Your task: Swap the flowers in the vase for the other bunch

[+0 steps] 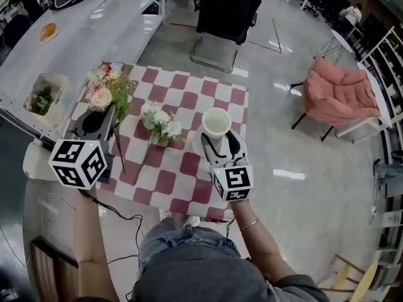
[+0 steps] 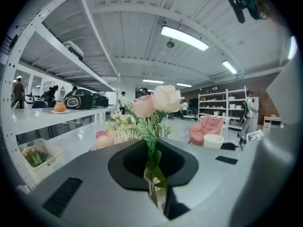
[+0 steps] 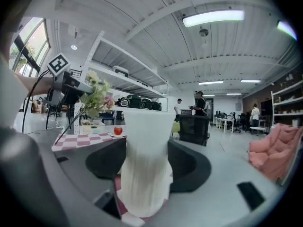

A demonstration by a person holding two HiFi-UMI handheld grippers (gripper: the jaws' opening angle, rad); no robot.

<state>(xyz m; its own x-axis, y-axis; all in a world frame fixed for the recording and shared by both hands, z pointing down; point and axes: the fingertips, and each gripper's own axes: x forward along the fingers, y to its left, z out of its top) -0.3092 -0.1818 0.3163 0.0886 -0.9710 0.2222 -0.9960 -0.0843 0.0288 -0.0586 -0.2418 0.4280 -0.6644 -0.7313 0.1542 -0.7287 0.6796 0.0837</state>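
A table with a red-and-white checked cloth (image 1: 189, 162) stands in front of me. My left gripper (image 1: 113, 119) is shut on the stems of a pink and cream flower bunch (image 1: 102, 93). The blooms (image 2: 156, 102) stick out past its jaws (image 2: 156, 193), and the stems hang down over the cloth's left side. A second bunch, of white flowers (image 1: 160, 126), lies flat on the cloth's middle. My right gripper (image 1: 218, 142) grips the ribbed white vase (image 1: 216, 122) from the near side. The vase (image 3: 143, 155) stands upright and looks empty.
A white counter on the left carries a basket of greens (image 1: 43, 96) and a plate with an orange (image 1: 48, 31). A black office chair (image 1: 223, 14) stands beyond the table, and a pink lounge chair (image 1: 340, 93) at the right. A cable hangs off the table's near left edge.
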